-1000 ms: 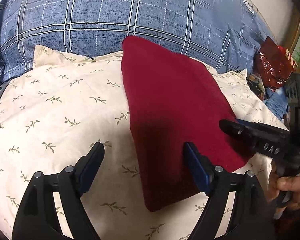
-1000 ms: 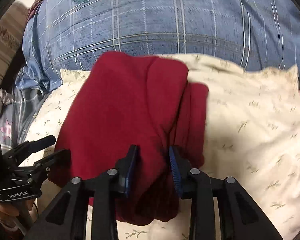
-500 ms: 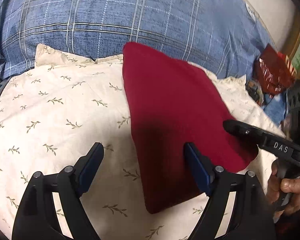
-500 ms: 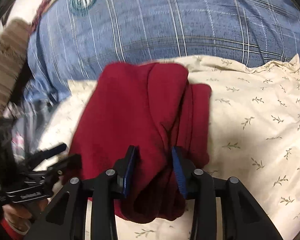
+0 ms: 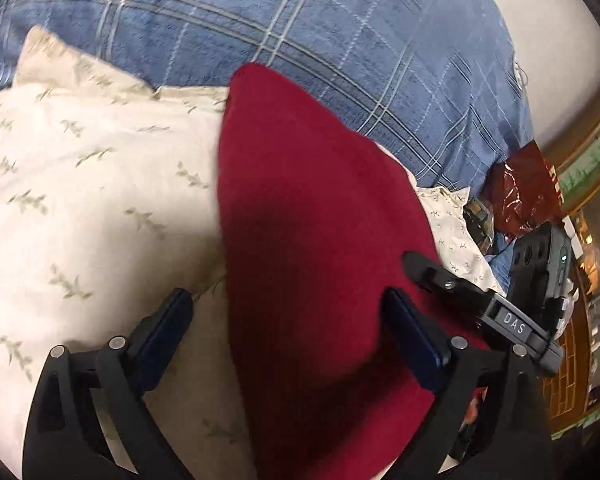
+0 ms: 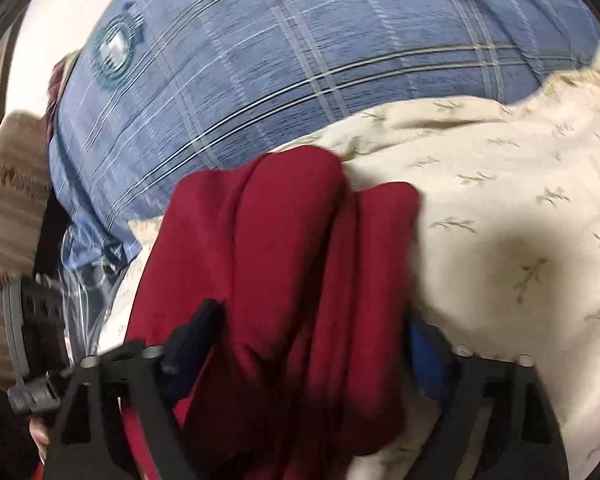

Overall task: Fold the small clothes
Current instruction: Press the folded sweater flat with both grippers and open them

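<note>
While red garment overhangs pillow edge | left gripper jaws open | right gripper jaws just opened, straddling garment

Motion blur is smearing the right gripper's fingers; the red garment between the jaws is running off the frame's bottom edge.
</note>
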The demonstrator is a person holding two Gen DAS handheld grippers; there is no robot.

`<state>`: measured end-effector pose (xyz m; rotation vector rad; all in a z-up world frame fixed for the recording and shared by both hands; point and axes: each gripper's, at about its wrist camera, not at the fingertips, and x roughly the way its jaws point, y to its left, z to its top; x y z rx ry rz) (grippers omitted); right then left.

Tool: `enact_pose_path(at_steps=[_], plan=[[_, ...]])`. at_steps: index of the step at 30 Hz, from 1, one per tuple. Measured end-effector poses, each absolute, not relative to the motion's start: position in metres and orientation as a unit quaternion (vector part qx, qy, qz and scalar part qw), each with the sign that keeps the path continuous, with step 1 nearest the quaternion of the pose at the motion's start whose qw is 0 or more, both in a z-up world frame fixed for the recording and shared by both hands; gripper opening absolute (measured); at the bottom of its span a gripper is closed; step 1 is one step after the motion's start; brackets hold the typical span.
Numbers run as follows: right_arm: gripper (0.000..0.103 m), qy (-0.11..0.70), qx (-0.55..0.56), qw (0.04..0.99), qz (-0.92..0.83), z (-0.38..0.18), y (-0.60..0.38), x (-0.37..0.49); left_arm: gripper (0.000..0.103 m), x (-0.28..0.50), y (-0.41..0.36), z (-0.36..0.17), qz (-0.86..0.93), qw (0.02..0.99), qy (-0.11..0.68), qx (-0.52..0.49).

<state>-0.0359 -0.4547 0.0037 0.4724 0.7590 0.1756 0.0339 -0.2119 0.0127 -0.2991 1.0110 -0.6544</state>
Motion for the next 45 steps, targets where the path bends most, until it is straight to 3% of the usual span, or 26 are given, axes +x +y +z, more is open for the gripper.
enact_pose_path(at_steps=[1,3,5,7,12,16,19,23,27,28,29,30,39,45], plan=[[0.059,0.366,0.233,0.896,0.095,0.006,-0.452,-0.036,0.072,0.034,-0.215,0.014,-0.318,0.809,0.474,-0.138],[0.048,0.365,0.222,0.9,0.088,0.014,-0.447,-0.04,0.062,0.03,-0.217,0.023,-0.32,0.811,0.472,-0.128],[0.038,0.359,0.22,0.903,0.089,0.022,-0.444,-0.047,0.055,0.023,-0.212,0.034,-0.324,0.814,0.469,-0.112],[0.036,0.347,0.228,0.903,0.111,0.035,-0.439,-0.057,0.055,0.013,-0.201,0.047,-0.323,0.815,0.468,-0.111],[0.035,0.355,0.218,0.895,0.157,0.049,-0.407,-0.085,0.056,-0.03,-0.159,0.068,-0.297,0.832,0.459,-0.09],[0.049,0.416,0.175,0.881,0.142,0.026,-0.376,-0.087,0.056,-0.049,-0.147,0.047,-0.256,0.836,0.481,-0.057],[0.052,0.399,0.171,0.893,0.121,0.038,-0.375,-0.101,0.061,-0.058,-0.14,0.048,-0.234,0.853,0.464,-0.046],[0.053,0.345,0.148,0.921,0.102,0.071,-0.372,-0.111,0.079,-0.056,-0.135,0.062,-0.203,0.882,0.422,-0.054],[0.051,0.372,0.131,0.914,0.09,0.066,-0.353,-0.07,0.08,-0.047,-0.139,0.048,-0.199,0.881,0.425,-0.059],[0.04,0.386,0.13,0.909,0.091,0.059,-0.349,-0.059,0.08,-0.046,-0.14,0.043,-0.197,0.88,0.429,-0.055],[0.015,0.398,0.127,0.904,0.091,0.052,-0.347,-0.052,0.08,-0.045,-0.142,0.038,-0.196,0.878,0.434,-0.05],[0.01,0.403,0.121,0.903,0.085,0.047,-0.347,-0.05,0.08,-0.045,-0.143,0.036,-0.198,0.877,0.436,-0.049],[0.009,0.389,0.083,0.916,0.049,0.033,-0.355,-0.067,0.085,-0.05,-0.151,0.034,-0.193,0.886,0.42,-0.031],[0.025,0.357,0.072,0.93,0.058,0.066,-0.342,-0.102,0.085,-0.051,-0.151,0.035,-0.187,0.889,0.417,-0.028]])
